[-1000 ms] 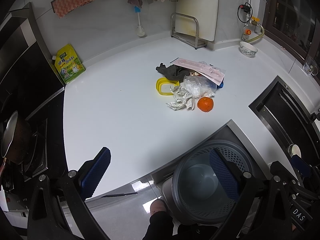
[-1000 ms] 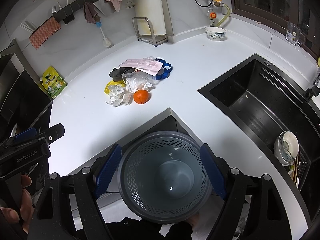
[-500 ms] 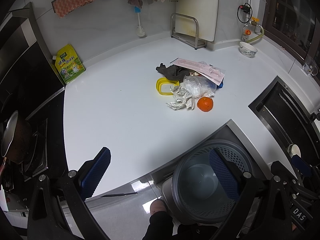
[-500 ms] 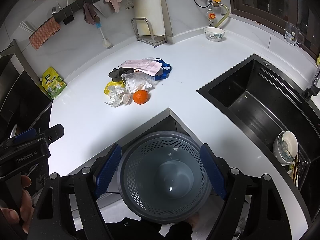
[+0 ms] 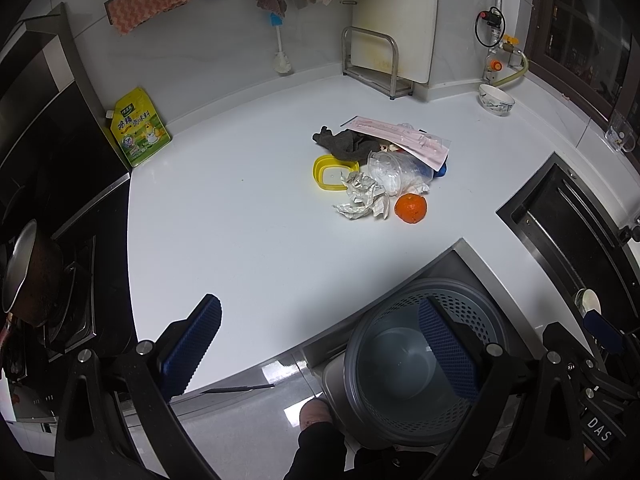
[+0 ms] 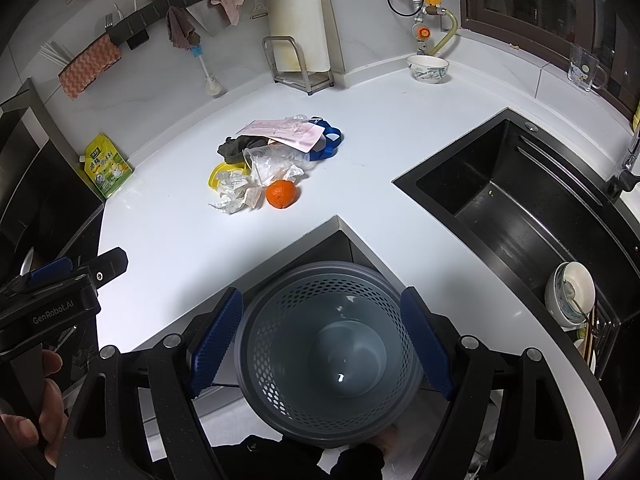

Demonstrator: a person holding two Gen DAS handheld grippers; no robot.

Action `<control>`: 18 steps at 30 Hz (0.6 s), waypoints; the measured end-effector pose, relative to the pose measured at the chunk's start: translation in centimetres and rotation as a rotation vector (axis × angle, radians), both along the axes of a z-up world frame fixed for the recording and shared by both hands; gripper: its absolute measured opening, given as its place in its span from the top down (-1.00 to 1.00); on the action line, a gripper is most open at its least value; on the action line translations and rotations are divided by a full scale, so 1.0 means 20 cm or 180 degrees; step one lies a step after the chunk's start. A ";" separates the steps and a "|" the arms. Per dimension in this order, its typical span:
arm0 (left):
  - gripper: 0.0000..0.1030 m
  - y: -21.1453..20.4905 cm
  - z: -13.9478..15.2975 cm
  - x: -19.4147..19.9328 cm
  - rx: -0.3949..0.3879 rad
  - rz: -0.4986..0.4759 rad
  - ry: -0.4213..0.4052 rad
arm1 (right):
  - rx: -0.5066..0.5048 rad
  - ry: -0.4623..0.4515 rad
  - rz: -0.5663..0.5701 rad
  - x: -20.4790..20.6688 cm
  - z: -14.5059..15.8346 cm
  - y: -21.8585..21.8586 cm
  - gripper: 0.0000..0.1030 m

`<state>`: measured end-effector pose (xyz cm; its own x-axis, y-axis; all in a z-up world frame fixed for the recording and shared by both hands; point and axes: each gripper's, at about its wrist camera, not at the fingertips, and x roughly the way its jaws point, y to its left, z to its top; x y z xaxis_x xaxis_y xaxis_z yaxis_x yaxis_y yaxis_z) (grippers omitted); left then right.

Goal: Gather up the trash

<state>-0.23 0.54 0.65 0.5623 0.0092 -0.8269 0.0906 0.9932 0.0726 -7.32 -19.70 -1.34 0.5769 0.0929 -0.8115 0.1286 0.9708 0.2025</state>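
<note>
A pile of trash lies mid-counter: an orange (image 5: 410,208) (image 6: 281,194), crumpled paper (image 5: 362,200) (image 6: 236,194), a clear plastic cup (image 5: 390,172) (image 6: 270,162), a yellow lid (image 5: 330,172), a dark rag (image 5: 344,144), a pink packet (image 5: 400,138) (image 6: 284,133) and a blue item (image 6: 330,142). A grey perforated bin (image 5: 416,360) (image 6: 328,352) stands on the floor at the counter's notch. My left gripper (image 5: 320,344) is open and empty above the counter's front edge. My right gripper (image 6: 320,340) is open and empty over the bin.
A black sink (image 6: 520,208) with dishes lies at the right. A stove with a pot (image 5: 28,280) is at the left. A green-yellow pouch (image 5: 138,130), a rack with a cutting board (image 5: 380,60) and a bowl (image 5: 496,100) stand along the back wall.
</note>
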 end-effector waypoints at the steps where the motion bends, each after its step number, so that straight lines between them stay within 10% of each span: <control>1: -0.88 0.00 0.00 0.00 0.0003 -0.0002 -0.0004 | 0.0000 0.0001 0.0001 0.00 0.00 0.00 -0.50; 18: -0.88 0.00 0.00 0.00 0.0001 0.0003 -0.0010 | -0.0002 -0.0009 0.0012 0.00 0.03 -0.02 -0.50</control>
